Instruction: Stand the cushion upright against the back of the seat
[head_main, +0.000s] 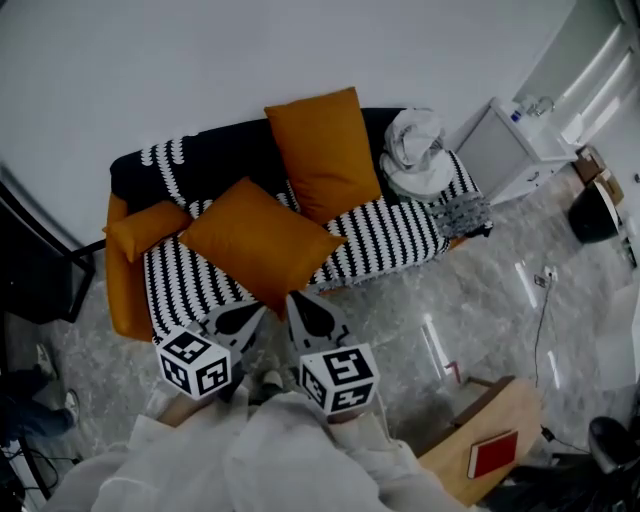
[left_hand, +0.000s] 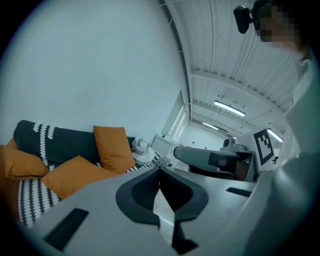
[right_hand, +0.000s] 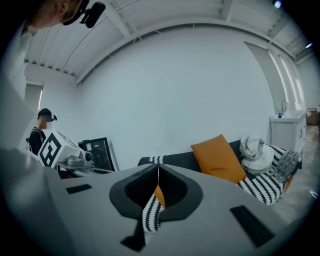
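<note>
A large orange cushion (head_main: 260, 242) lies flat on the striped seat of the sofa (head_main: 390, 235), its near corner by the front edge. A second orange cushion (head_main: 325, 150) stands upright against the dark backrest. Both show in the left gripper view, the flat cushion (left_hand: 75, 175) and the upright cushion (left_hand: 112, 147). My left gripper (head_main: 243, 318) and right gripper (head_main: 305, 310) hover side by side just in front of the flat cushion, apart from it. Both are shut with nothing held: the left gripper's (left_hand: 159, 168) and the right gripper's (right_hand: 158, 166) jaws meet at the tips.
A small orange bolster (head_main: 145, 228) rests at the sofa's left arm. A white cloth bundle (head_main: 415, 150) and a grey fringed throw (head_main: 460, 212) lie at the right end. A white cabinet (head_main: 510, 145) stands beyond. A wooden stool with a red book (head_main: 495, 452) is at my right.
</note>
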